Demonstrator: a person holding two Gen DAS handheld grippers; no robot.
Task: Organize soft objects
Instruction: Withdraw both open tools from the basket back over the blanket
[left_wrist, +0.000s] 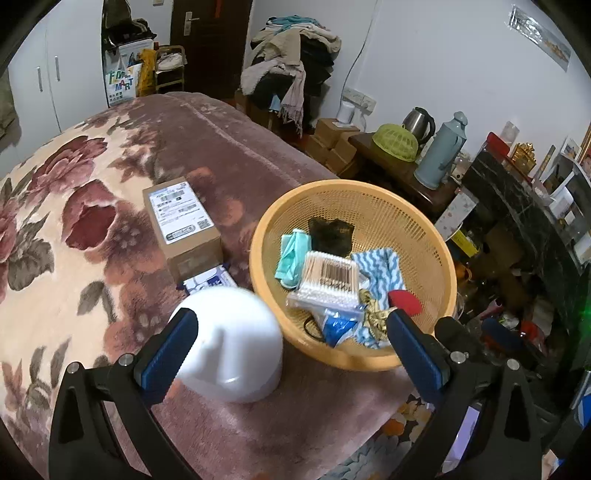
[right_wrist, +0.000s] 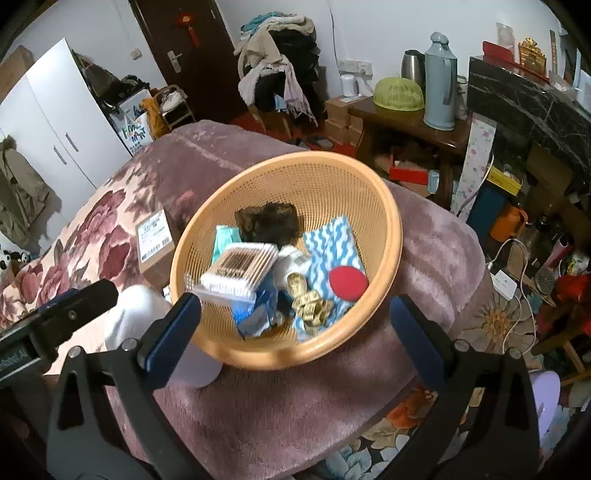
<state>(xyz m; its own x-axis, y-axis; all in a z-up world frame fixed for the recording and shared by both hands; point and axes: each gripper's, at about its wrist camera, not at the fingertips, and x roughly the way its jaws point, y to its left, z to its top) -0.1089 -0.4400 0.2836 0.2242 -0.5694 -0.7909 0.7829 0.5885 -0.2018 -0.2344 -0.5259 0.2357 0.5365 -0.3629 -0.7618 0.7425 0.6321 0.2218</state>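
Left wrist view: the left tongs (left_wrist: 291, 326) stand wide apart, empty, straddling a white dome (left_wrist: 236, 343) beside the orange basket (left_wrist: 436, 236) on the bed (left_wrist: 74, 258); closing could catch the dome instead.

Right wrist view: the right tongs (right_wrist: 295, 314) also gape empty over the basket, where a cotton-swab pack (right_wrist: 240, 271) buries the teal cloth (right_wrist: 225, 236); a careless grab could tip the basket off the bed's edge.

Orange mesh basket (right_wrist: 391, 236), round, tilted, on pink floral blanket, centre of right-wrist frame. Inside: pack of cotton swabs (right_wrist: 240, 271) at lower left, lying flat atop pile; black cloth (right_wrist: 267, 219) at upper centre; teal cloth (right_wrist: 223, 238) at left; blue-white wavy cloth (right_wrist: 334, 245) at right; red disc (right_wrist: 348, 282) on wavy cloth; yellow tape measure (right_wrist: 308, 299), coiled, lower centre; blue plastic packet (right_wrist: 258, 314) under swabs.
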